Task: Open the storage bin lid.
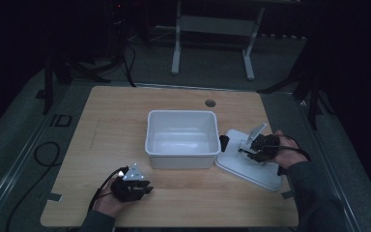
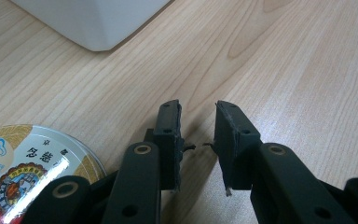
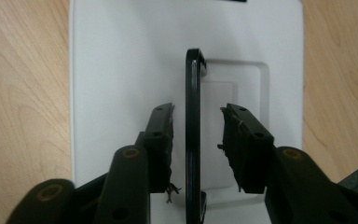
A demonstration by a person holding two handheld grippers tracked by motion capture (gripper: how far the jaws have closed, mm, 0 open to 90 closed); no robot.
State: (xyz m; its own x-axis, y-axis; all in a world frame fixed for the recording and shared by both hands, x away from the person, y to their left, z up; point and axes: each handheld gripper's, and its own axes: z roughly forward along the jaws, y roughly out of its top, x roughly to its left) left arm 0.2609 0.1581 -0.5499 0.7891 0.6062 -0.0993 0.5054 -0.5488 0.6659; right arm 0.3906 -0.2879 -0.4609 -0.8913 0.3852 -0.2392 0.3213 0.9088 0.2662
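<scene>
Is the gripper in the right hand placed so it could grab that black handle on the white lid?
Probably yes. The right gripper already straddles the upright black handle on the white lid, jaws open on either side, with nothing between.

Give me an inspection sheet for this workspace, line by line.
Surface: wooden table, cable hole at back.
Job's things: white bin, looks empty; white lid flat beside it, handle upright.
Clutter: printed round tin by the left gripper.
Grippers: left gripper open, nothing between; right gripper open, astride the handle, pads clear.
Cables: black cable trails from left gripper; floor cable loops at left.
Surroundings: dim room, white frame stand behind table.
</scene>
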